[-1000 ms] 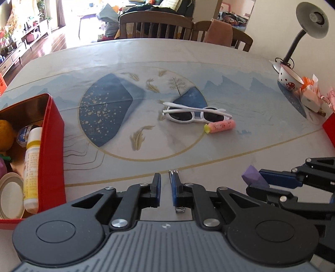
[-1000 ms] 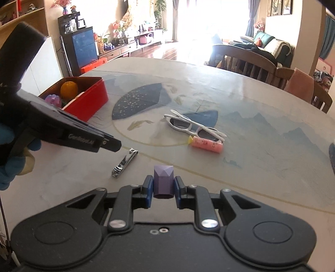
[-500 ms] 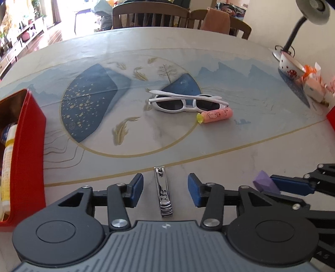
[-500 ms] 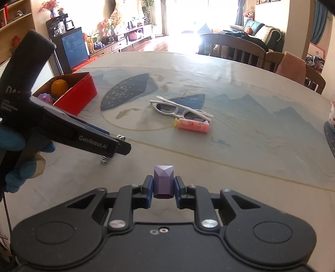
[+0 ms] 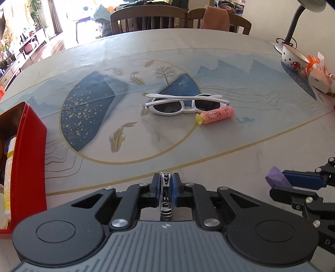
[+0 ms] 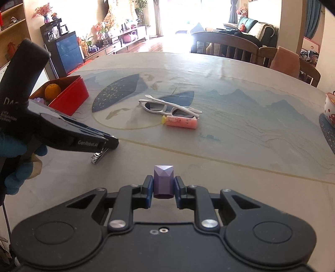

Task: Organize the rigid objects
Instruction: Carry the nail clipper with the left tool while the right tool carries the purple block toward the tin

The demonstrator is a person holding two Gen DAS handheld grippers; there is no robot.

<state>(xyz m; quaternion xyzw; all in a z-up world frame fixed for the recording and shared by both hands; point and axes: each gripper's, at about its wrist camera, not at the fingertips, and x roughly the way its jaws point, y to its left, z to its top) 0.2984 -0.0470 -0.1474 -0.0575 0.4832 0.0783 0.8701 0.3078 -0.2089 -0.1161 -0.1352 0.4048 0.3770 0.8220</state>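
My left gripper (image 5: 166, 184) is shut on a silver nail clipper (image 5: 165, 194) at the table's near edge; the clipper also shows in the right wrist view (image 6: 99, 154) under the left gripper's tip (image 6: 108, 144). My right gripper (image 6: 163, 184) is shut on a purple faceted block (image 6: 163, 180), held just above the table; the block shows in the left wrist view (image 5: 276, 177) at the right. White sunglasses (image 5: 184, 103) and a pink tube (image 5: 215, 115) lie mid-table. A red tin box (image 5: 27, 150) stands at the left.
The red box (image 6: 69, 95) holds an orange (image 6: 52, 91), a yellow-white bottle (image 5: 9, 154) and other items. A mushroom-print bowl (image 5: 293, 60), a desk lamp (image 5: 293, 25) and snack packets (image 5: 318, 75) are at the right. Chairs (image 5: 150, 18) stand behind the table.
My left gripper opened over the nail clipper half a second ago and has now shut on it. The right gripper kept holding the purple block.
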